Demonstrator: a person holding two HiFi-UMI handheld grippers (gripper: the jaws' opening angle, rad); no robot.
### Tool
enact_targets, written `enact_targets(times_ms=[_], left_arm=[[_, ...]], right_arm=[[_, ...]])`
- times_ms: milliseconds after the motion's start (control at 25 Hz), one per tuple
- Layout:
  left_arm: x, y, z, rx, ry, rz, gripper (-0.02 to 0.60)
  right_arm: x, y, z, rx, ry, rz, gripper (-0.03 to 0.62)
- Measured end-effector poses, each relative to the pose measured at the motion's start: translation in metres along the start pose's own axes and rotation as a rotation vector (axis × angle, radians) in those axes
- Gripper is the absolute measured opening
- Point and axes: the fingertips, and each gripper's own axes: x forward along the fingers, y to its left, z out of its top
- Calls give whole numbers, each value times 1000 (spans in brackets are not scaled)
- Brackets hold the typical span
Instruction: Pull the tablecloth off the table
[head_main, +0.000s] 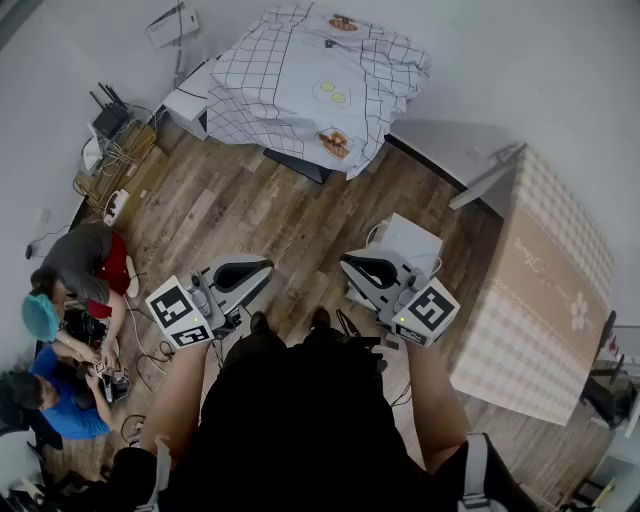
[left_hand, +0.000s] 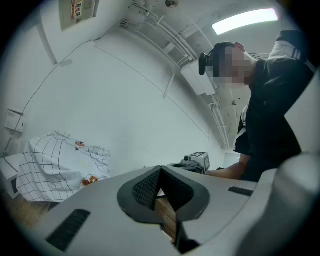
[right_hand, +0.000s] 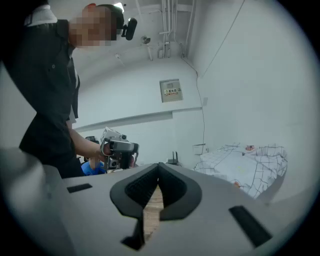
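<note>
We log both claws closed on nothing: left gripper (head_main: 262, 268) and right gripper (head_main: 352, 262) are held close to the person (head_main: 300, 420), jaws together, nothing between them. The checked tablecloth (head_main: 300, 80) lies spread over its table (head_main: 296, 166) by the far wall, well apart from both grippers.

Risks we flag:
- The jaws need to open before any grab, or they only shove the fabric.
- Small round items (head_main: 335, 143) sit on the cloth. We cannot tell print from loose object, and loose ones would fly off on a pull.
- A beige cloth (head_main: 545, 290) at the right could get taken by mistake.
- A white box (head_main: 405, 245) on the floor (head_main: 230, 200) near the right gripper could trip the walk over.
</note>
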Motion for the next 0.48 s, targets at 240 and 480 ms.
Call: enact_targets(times_ms=[240, 480], left_arm=[[31, -3, -7, -1, 29, 34, 9], [44, 2, -8, -4, 67, 106, 9]], right_arm=[[-26, -18, -7, 12, 4, -12, 18], [-52, -34, -6, 17, -34, -16, 20]])
